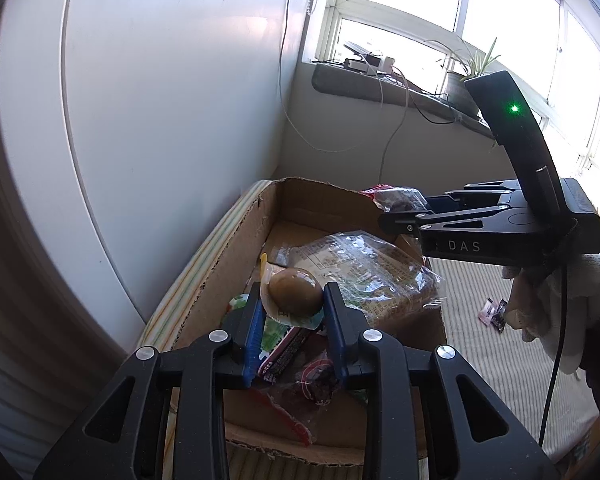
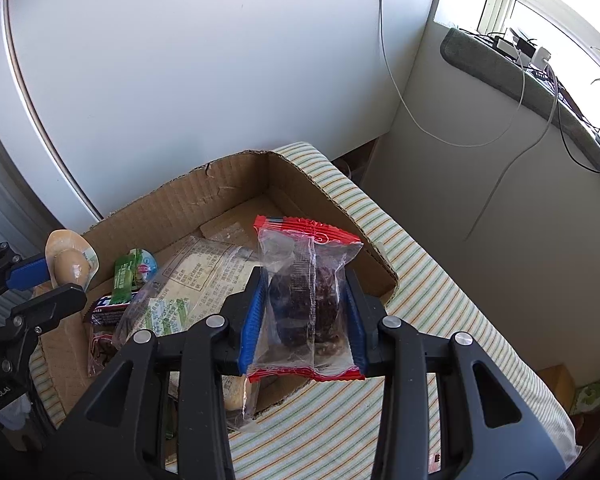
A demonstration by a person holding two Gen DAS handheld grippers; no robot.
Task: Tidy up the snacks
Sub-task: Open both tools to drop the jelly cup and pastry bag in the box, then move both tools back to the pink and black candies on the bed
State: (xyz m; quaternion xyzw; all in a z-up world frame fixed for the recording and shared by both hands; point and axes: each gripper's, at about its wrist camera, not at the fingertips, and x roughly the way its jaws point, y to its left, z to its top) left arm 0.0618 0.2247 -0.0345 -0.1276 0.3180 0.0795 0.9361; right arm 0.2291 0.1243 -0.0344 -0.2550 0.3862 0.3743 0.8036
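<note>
Slippery wrappers worried us: left claw (image 1: 290, 300) pinched packaged egg (image 1: 296, 294), right claw (image 2: 306, 300) pinched date packet (image 2: 306, 292) above cardboard box (image 2: 220, 196); either could drop outside.

Both tools (image 1: 290, 304) (image 2: 306, 308) clamped, angled downward

left gripper (image 1: 290, 300) jaws clamp egg pack (image 1: 296, 294) | above cardboard box (image 1: 228, 252) | snacks inside

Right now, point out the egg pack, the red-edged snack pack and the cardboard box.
egg pack (image 1: 296, 290): left wrist view, on the brown egg itself.
red-edged snack pack (image 2: 306, 300): right wrist view, on its clear middle over the dark filling.
cardboard box (image 2: 204, 196): right wrist view, on the far inner wall.
</note>
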